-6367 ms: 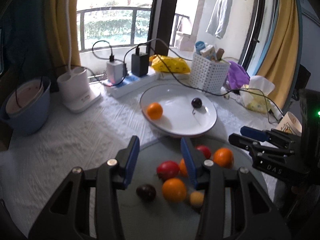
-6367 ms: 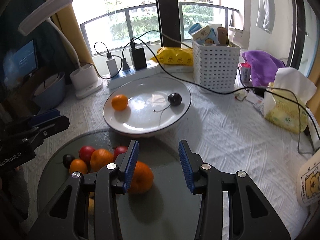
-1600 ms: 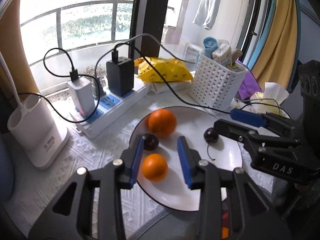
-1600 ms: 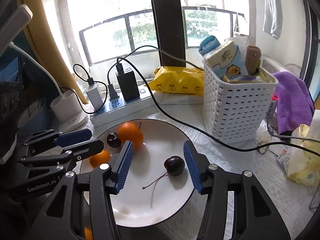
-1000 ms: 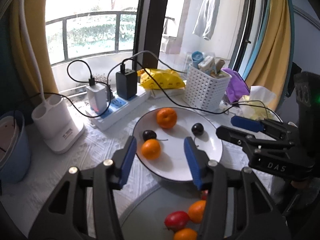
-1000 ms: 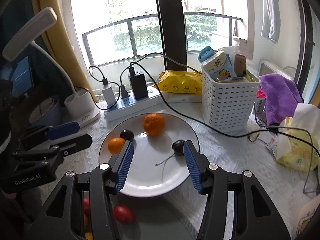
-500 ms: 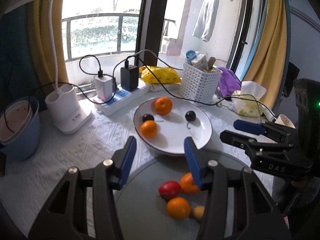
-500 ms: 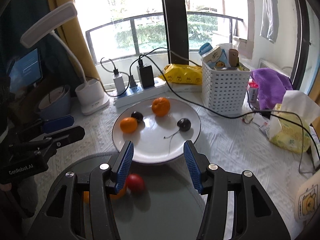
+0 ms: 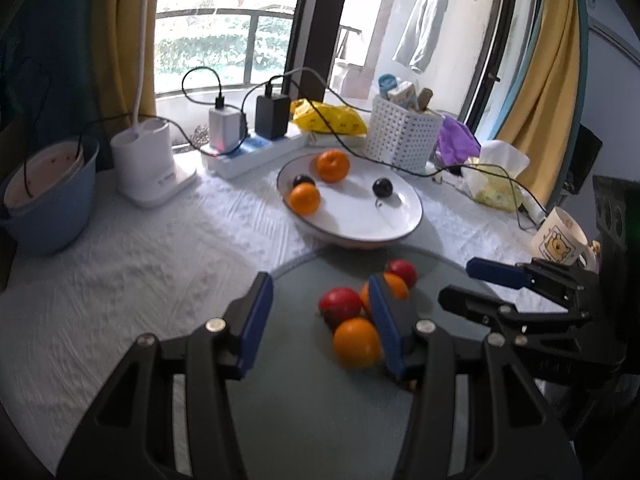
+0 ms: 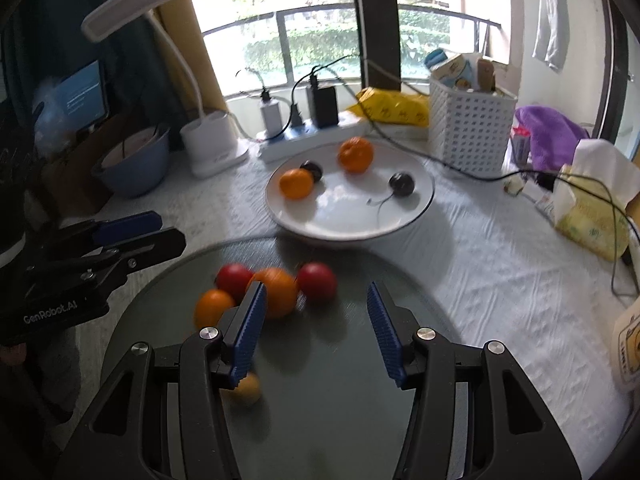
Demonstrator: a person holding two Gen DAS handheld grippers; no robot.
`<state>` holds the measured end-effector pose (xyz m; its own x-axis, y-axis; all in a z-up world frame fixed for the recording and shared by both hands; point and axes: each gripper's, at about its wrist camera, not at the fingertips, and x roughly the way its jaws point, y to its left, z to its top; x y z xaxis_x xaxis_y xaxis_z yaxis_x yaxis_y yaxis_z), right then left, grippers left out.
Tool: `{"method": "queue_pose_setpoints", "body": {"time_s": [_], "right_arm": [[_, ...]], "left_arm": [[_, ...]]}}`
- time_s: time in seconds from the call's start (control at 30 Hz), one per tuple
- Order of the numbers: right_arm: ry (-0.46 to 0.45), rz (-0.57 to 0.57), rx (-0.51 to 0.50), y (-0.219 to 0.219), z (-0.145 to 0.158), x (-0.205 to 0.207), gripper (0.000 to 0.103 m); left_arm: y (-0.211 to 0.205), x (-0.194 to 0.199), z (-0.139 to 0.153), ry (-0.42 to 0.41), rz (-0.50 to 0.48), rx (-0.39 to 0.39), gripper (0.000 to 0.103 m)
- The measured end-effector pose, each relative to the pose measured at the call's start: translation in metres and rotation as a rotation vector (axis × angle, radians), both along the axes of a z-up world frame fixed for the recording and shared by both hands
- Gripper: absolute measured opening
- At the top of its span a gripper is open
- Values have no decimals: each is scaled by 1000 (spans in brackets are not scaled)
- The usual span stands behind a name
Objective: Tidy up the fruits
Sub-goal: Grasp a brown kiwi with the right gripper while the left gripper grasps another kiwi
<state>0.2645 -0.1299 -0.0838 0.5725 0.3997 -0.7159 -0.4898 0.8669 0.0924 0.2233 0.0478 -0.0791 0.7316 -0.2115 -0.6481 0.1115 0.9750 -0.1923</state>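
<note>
White-clothed bench (image 9: 132, 264) by window: sorted fruit on far white plate (image 10: 416, 208), unsorted heap on near grey tray (image 10: 352, 392); left tool (image 9: 320, 316), right tool (image 10: 316, 324) open, empty, poised for picking.

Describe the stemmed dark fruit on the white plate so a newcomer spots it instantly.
Find the white plate in front of the power strip. On its right side sits a dark cherry, apart from the other fruit. Unlike the other dark fruit beside an orange, it trails a thin stem.
</note>
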Motion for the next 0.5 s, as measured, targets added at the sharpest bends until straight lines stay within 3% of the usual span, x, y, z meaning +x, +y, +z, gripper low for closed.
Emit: {"method": "queue_pose_setpoints", "body": {"time_s": [0.5], "right_arm": [[95,98,-15,16,-26,-34,55]], "left_arm": [[7,-32,-28,77,45,-30,51]]}}
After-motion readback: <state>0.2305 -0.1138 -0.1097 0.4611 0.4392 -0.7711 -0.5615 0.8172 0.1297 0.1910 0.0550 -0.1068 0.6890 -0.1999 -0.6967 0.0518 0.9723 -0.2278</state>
